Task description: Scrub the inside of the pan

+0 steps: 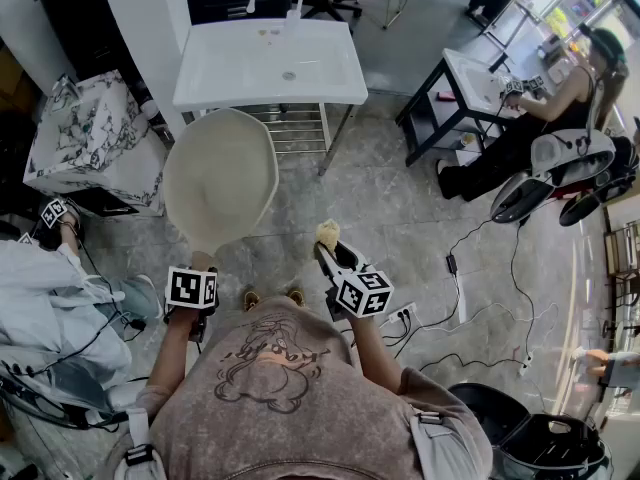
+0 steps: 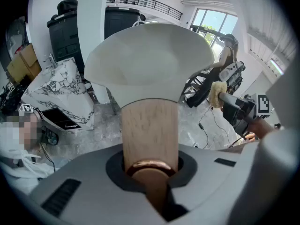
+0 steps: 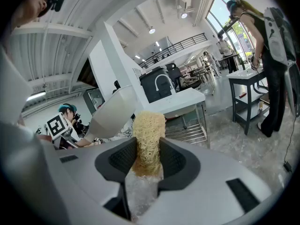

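Clamps the left gripper (image 2: 150, 165) jaws tight on the wooden handle (image 2: 150, 125) of the cream pan (image 2: 150, 60), with the bowl held up at centre left of the head view, over the floor and just below the white sink (image 1: 270, 63). Pinches a yellow scrubber (image 3: 149, 130) between the right gripper (image 3: 148, 156) jaws at frame centre, near the pan's right rim but apart from it.
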Demonstrator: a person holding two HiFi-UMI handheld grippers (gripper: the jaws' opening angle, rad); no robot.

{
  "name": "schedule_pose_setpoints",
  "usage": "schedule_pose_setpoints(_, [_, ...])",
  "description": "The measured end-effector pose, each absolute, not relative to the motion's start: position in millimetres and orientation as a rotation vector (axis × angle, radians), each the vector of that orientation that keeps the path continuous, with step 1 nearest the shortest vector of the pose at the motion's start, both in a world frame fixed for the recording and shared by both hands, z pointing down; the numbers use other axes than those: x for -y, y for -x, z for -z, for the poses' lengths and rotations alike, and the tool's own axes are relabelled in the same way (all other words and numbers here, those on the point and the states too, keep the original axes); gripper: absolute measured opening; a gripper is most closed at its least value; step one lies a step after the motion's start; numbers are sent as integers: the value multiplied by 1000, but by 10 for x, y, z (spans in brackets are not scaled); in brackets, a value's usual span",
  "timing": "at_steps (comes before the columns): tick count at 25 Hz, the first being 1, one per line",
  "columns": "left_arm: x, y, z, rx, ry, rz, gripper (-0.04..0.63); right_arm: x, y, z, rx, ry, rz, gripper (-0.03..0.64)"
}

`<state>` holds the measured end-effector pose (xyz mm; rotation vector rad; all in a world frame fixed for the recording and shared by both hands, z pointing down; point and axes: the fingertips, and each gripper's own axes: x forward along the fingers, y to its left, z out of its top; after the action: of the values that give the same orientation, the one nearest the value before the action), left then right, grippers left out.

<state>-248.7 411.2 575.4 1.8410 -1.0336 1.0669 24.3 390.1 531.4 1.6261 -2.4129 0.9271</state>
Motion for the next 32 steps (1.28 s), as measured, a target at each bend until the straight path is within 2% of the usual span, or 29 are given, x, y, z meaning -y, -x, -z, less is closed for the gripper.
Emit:
schedule_pose_setpoints(21, [-3547, 2859, -5845, 956, -1949, -1113, 49, -3325, 188, -5153, 2459, -1742, -789, 156])
schedule_pose_setpoints(32, [-2895, 2690, -5924, 923, -1973, -1107, 49, -2686, -62, -5151, 2445, -1798, -758, 158])
